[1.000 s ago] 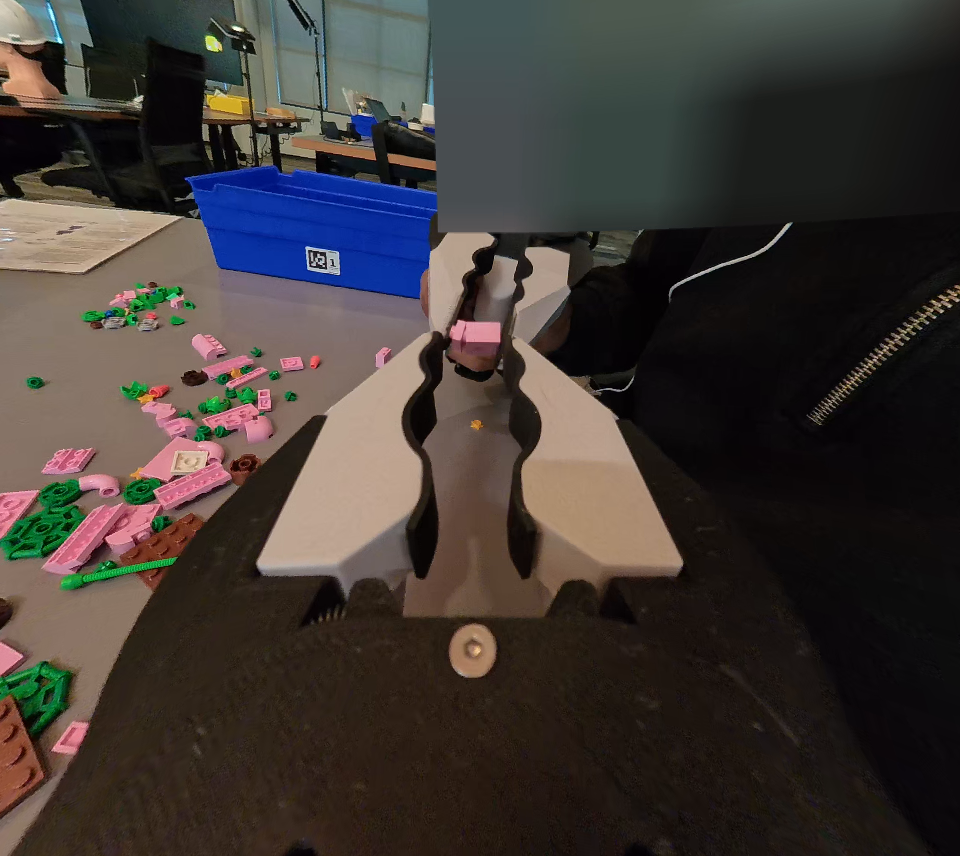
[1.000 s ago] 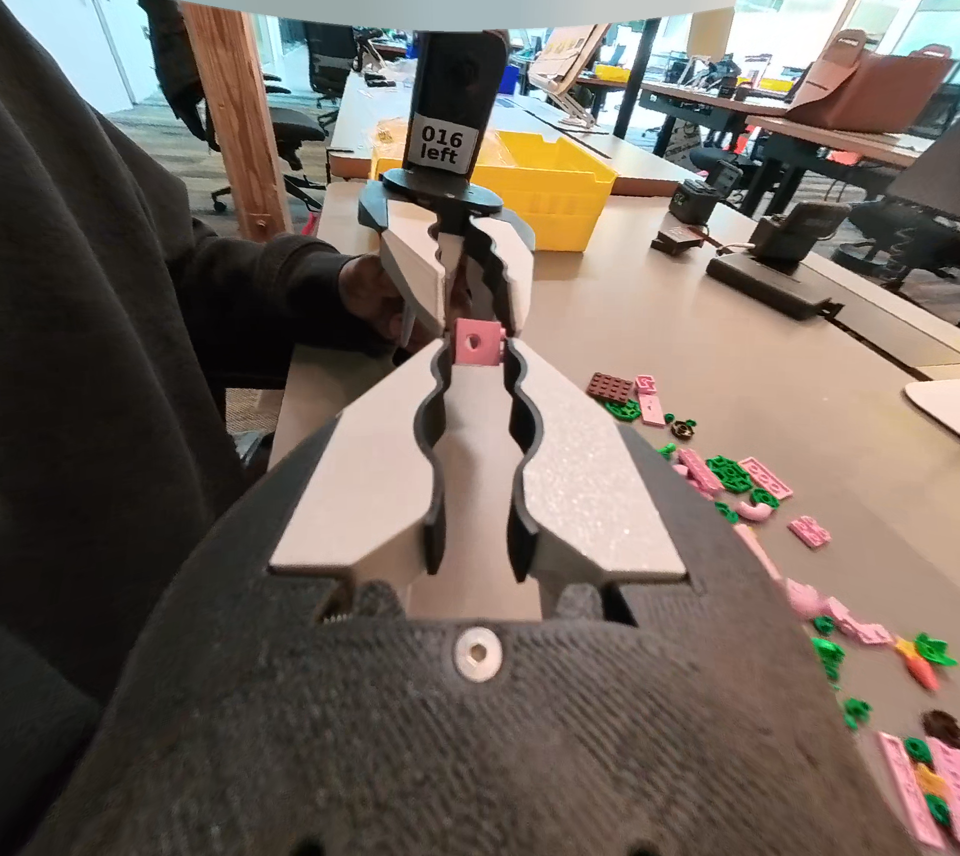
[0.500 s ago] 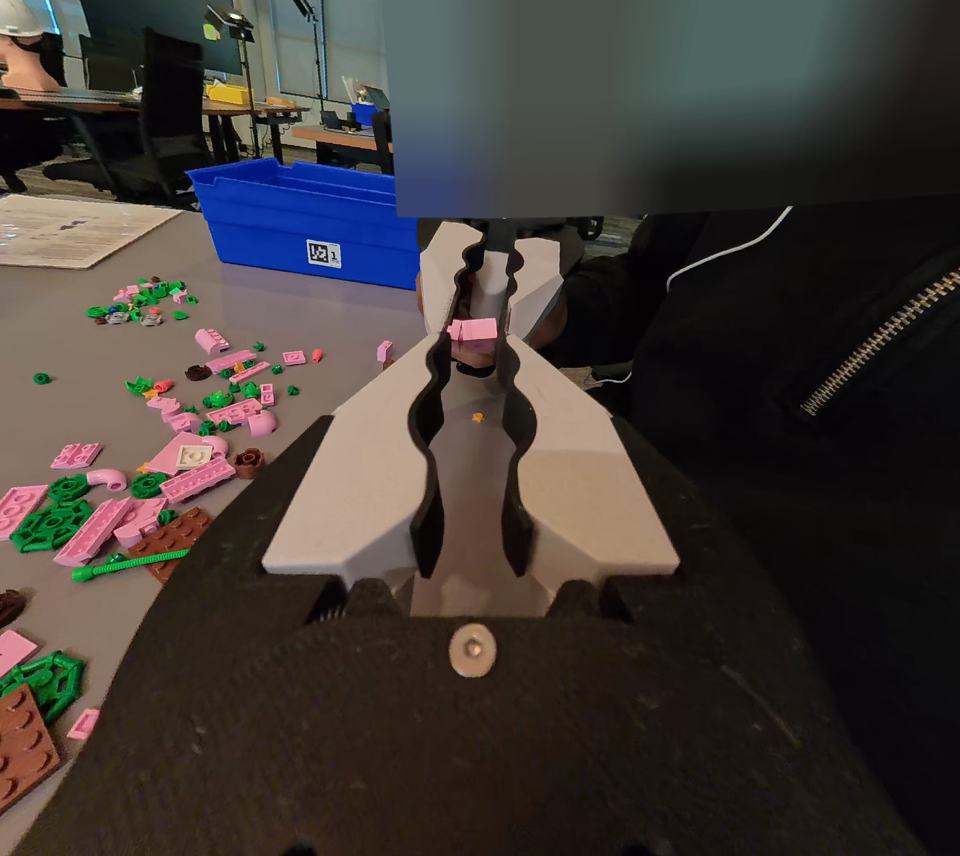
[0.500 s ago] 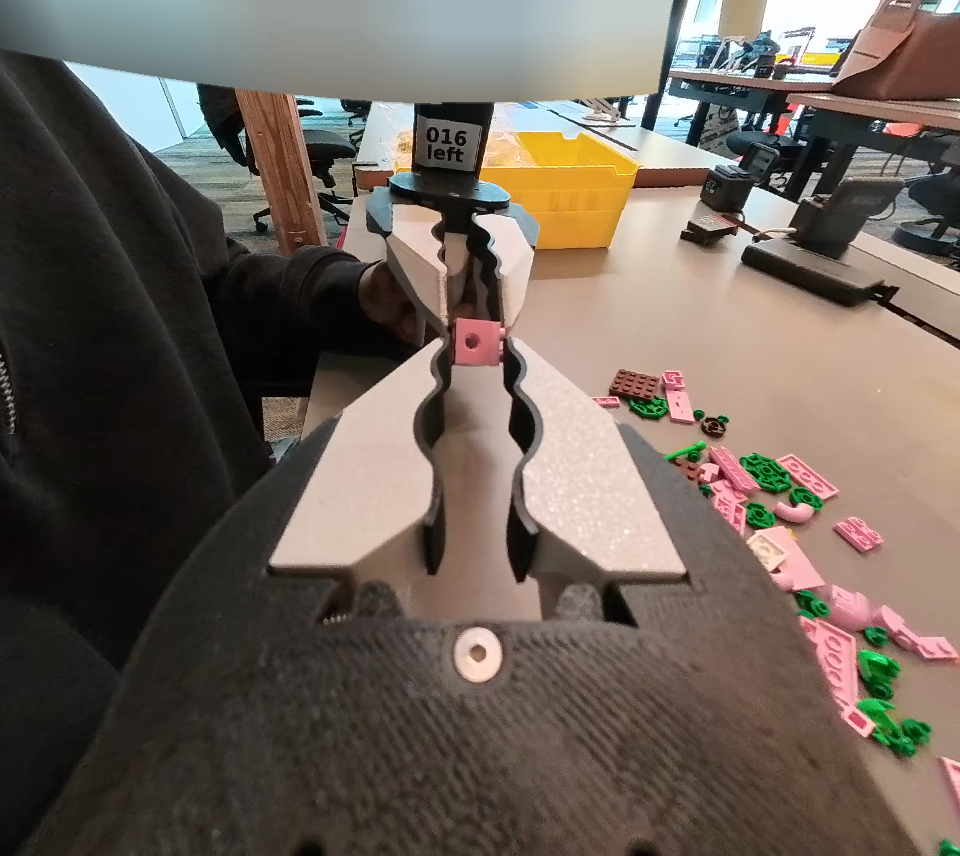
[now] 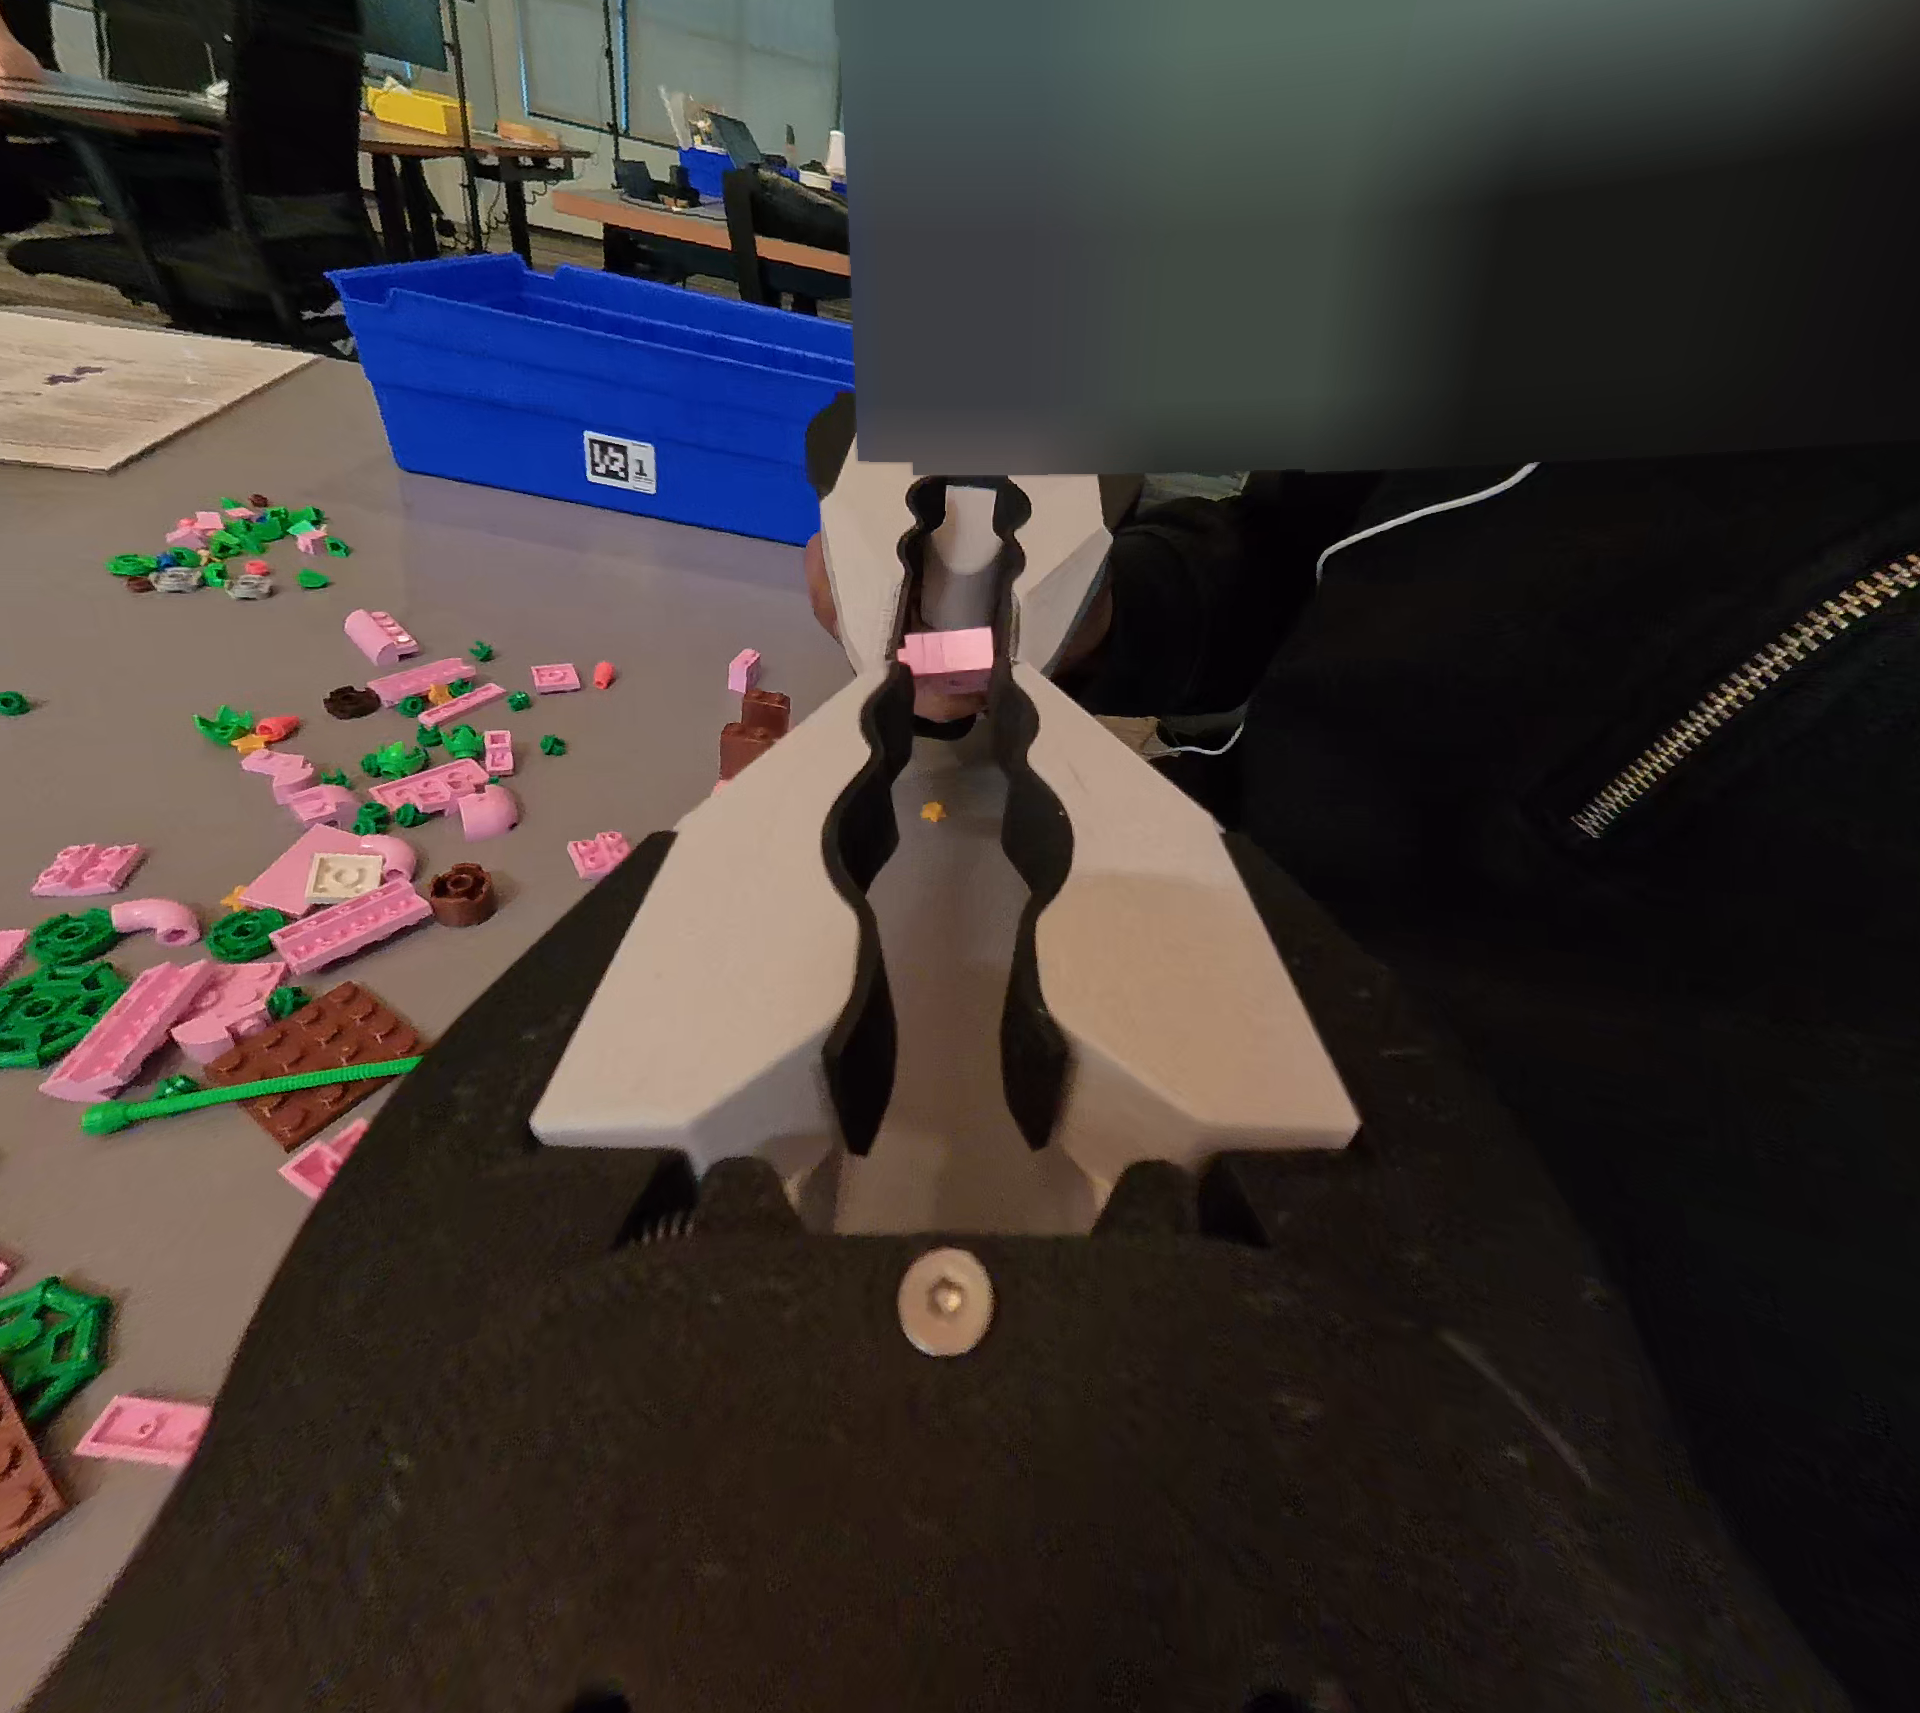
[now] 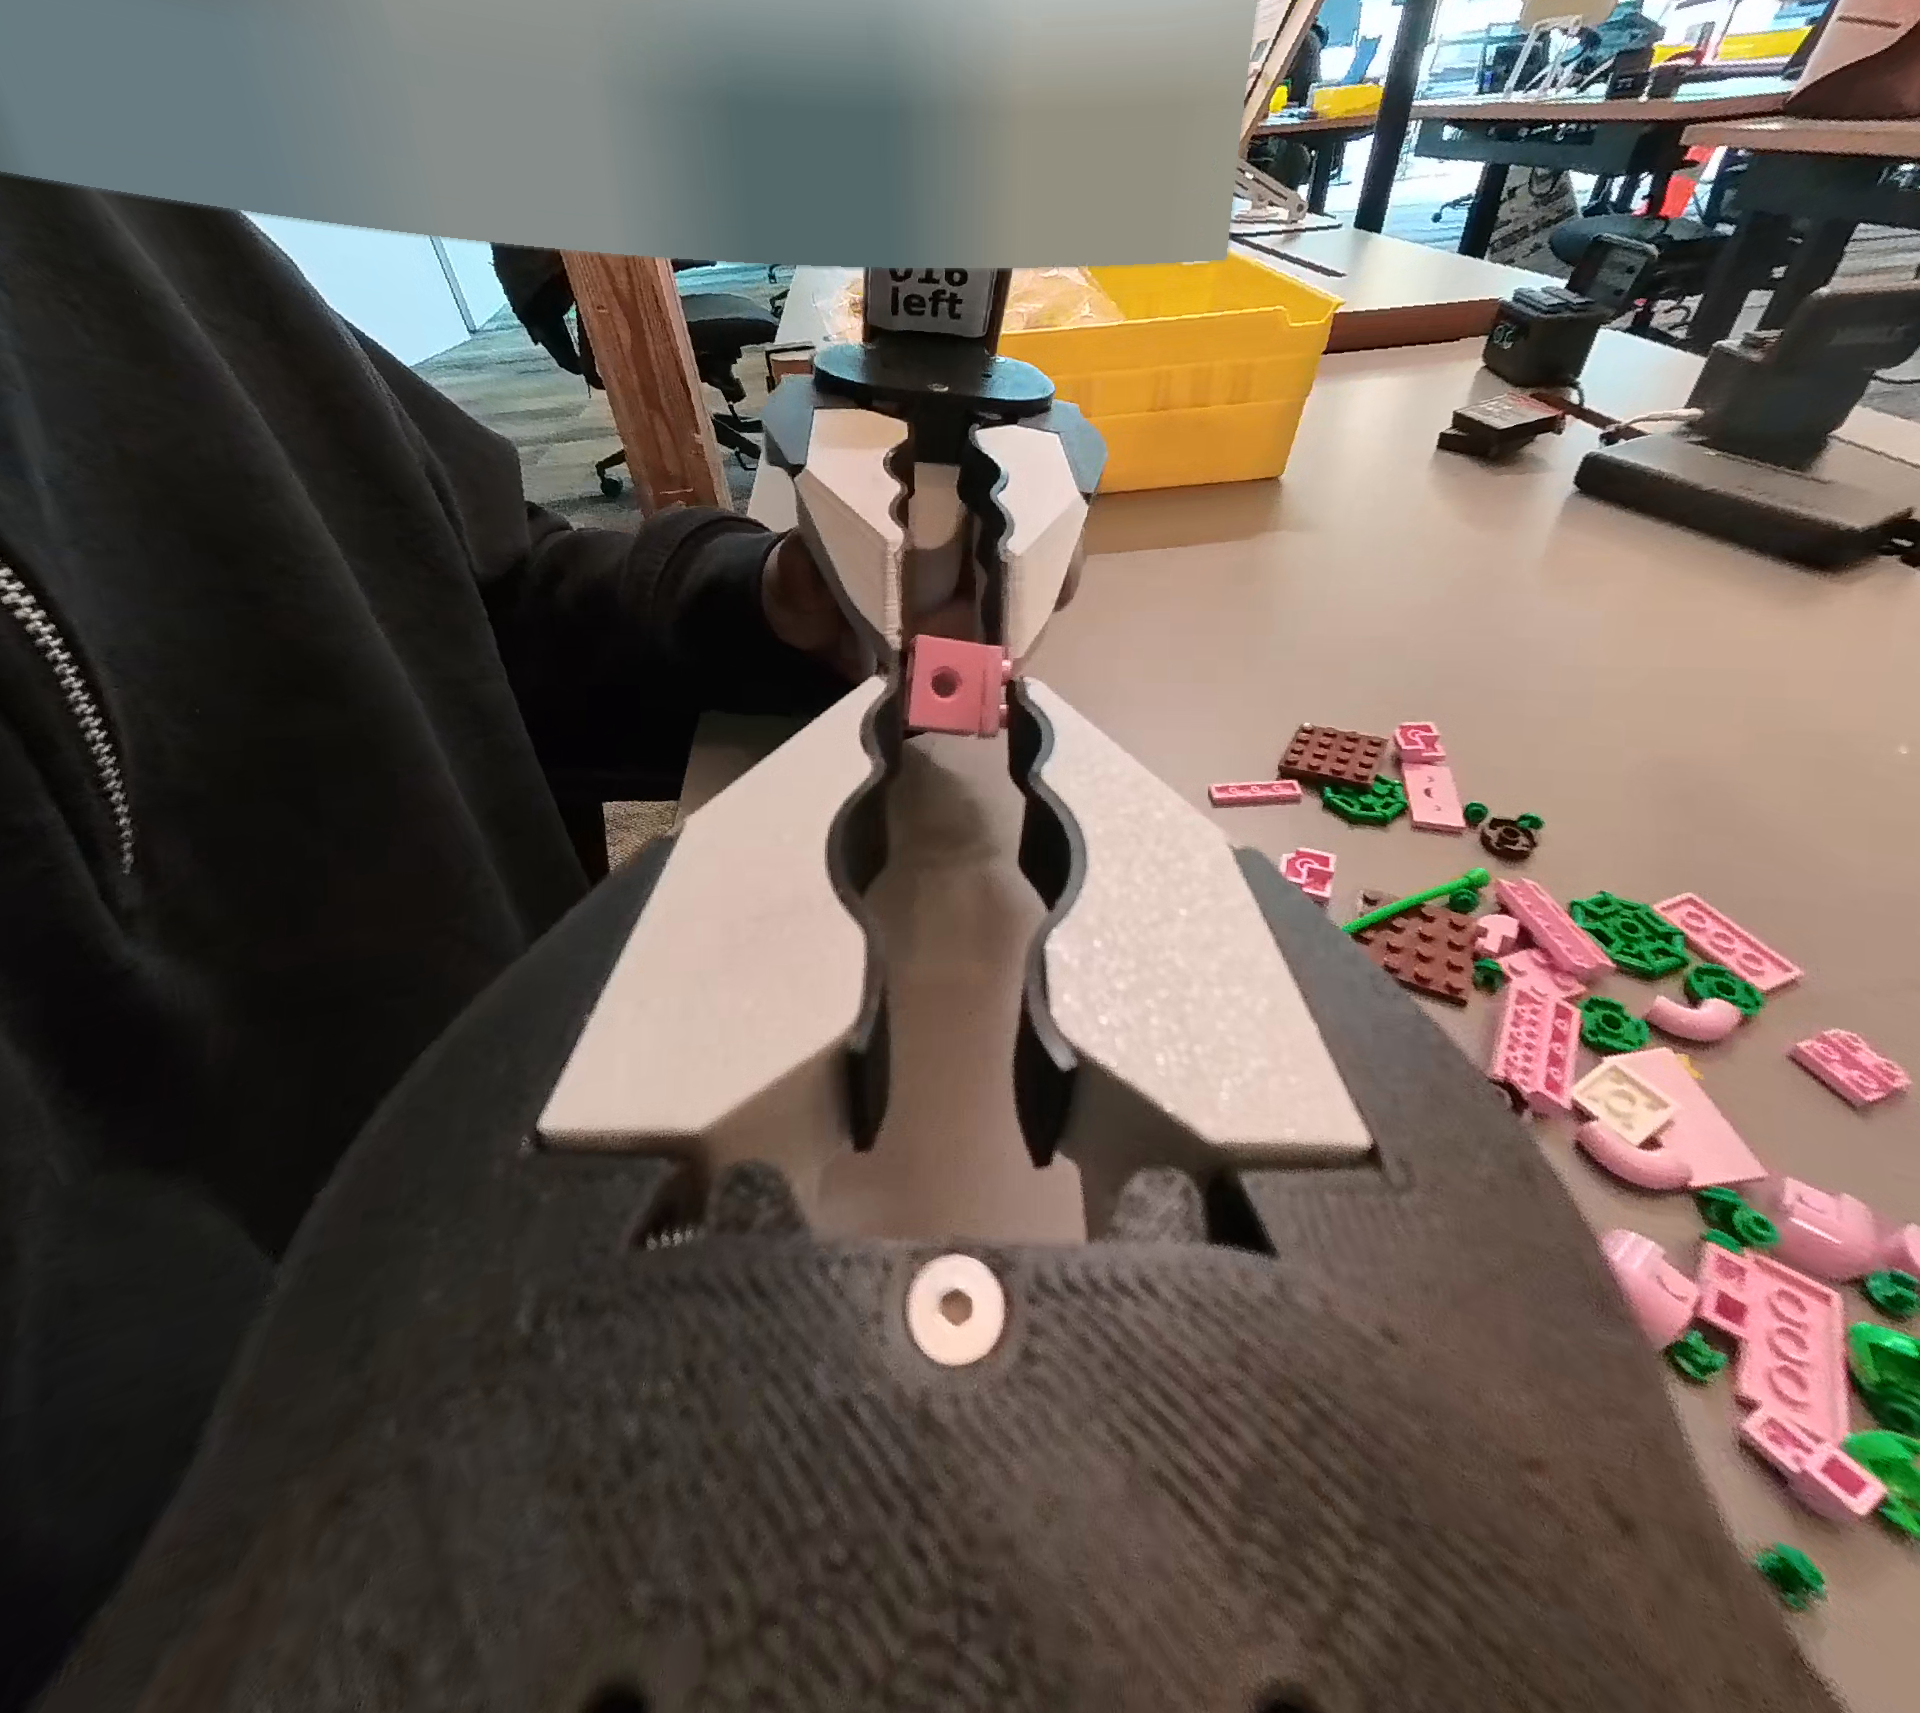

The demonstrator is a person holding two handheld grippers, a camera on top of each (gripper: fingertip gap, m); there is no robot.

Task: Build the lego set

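A small pink brick (image 5: 948, 657) with a round hole in one face is held in the air between the two grippers, which meet tip to tip over the table's near edge. My left gripper (image 5: 945, 676) is shut on it. In the right wrist view my right gripper (image 6: 948, 707) is shut on the same pink brick (image 6: 943, 695), with the left gripper (image 6: 948, 624) facing it from beyond. The right gripper (image 5: 956, 614) shows just behind the brick in the left wrist view. Whether the brick is one piece or two joined pieces I cannot tell.
Loose pink, green and brown pieces (image 5: 312, 894) lie spread on the grey table (image 5: 644, 593), also in the right wrist view (image 6: 1558, 967). A blue bin (image 5: 582, 406), a yellow bin (image 6: 1174, 375), a paper sheet (image 5: 104, 390) and black devices (image 6: 1725, 500) stand farther back. A person's dark jacket (image 5: 1558, 832) is close.
Both grippers stayed tip to tip with the pink brick between them. The pair shifted, so each view shows more of the table and its loose pieces.
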